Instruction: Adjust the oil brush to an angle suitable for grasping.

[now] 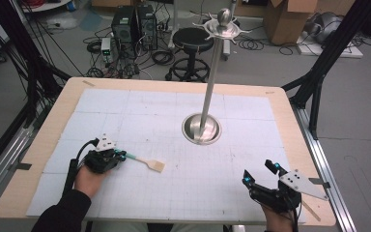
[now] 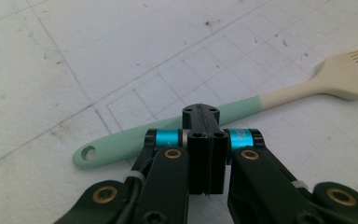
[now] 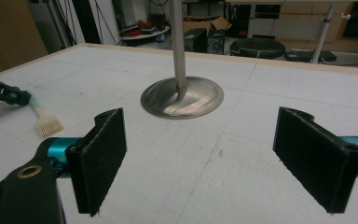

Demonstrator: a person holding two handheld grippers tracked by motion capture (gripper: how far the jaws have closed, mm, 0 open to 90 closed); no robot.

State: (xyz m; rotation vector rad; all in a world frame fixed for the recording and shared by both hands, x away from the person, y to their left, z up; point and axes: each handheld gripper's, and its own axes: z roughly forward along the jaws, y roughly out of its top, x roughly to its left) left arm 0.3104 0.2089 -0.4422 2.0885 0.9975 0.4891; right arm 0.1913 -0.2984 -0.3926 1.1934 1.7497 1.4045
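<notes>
Left gripper (image 2: 200, 113) first: its jaws are pressed flat together with nothing between them, and the tips sit right over the mint-green handle of the spatula (image 2: 121, 145). I'd call that resting on or just above the handle rather than a grip, though I can't tell if the tips actually touch it. The spatula lies flat on the white mat on the left side of the table (image 1: 53, 121), cream slotted blade pointing toward the middle and the hanging hole (image 2: 88, 153) at the handle end, nearest the hand.

The right gripper (image 3: 200, 158) hovers low near the front right corner, jaws wide apart and holding nothing, well away from the spatula.

Further out, past the middle of the table, there's the metal stand (image 1: 211, 82) - a round base (image 1: 201, 129), a tall pole, and a ring of hooks (image 1: 224, 29) on top.

My read is that this is the pickup step and the spatula isn't actually held yet. I'd guess the next move calls for opening those left jaws, dropping them either side of the handle and closing, without covering the hole - that hole looks meant for a hook.

Count:
- 2 grippers
- 1 spatula
- 1 stand
- 1 table
</notes>
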